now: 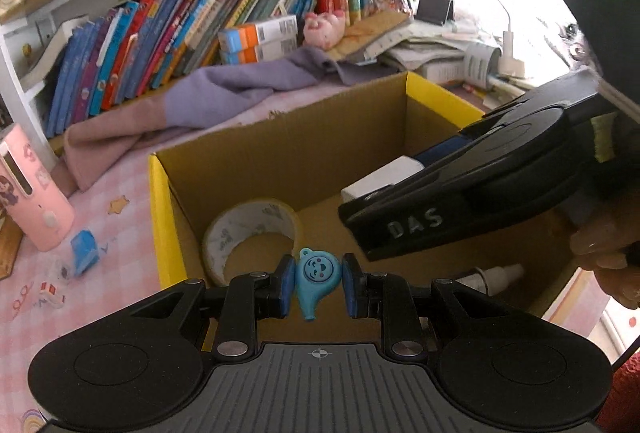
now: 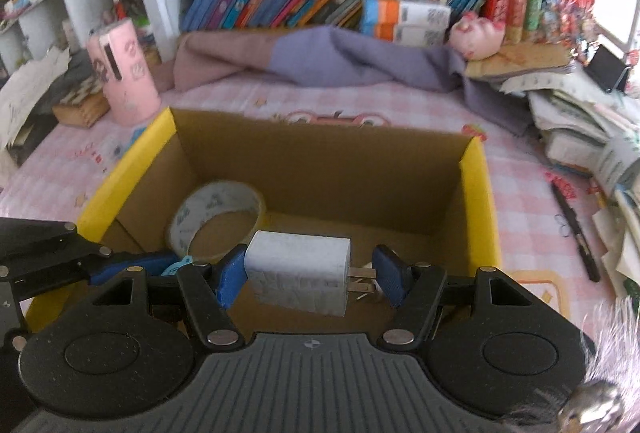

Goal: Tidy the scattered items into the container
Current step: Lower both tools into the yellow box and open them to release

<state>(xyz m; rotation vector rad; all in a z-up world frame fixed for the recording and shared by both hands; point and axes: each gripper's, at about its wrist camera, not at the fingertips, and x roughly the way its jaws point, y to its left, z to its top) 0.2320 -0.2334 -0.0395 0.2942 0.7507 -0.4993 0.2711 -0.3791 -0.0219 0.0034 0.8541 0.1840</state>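
From the left wrist view, the left gripper is clamping its two blue pads on one small turquoise plastic whistle with a smiling face, holding it over the near edge of the open brown cardboard box with yellow rims. One roll of clear packing tape is sitting on the box floor against the left wall. One small white dropper bottle is lying at the right of the floor, half hidden by the gripper's arm. The right gripper is crossing in from the right, and its black body is covering most of the white plug-in charger block. One small blue box is lying outside on the pink checked cloth.

From the right wrist view, the right gripper is gripping the charger sideways, one pad on its flat end, the other against its two metal prongs, above the box interior. The tape roll is partly hidden behind the charger. The whistle is showing only as a turquoise sliver at the left gripper's blue finger. One black pen is lying on the cloth to the right, blurred.
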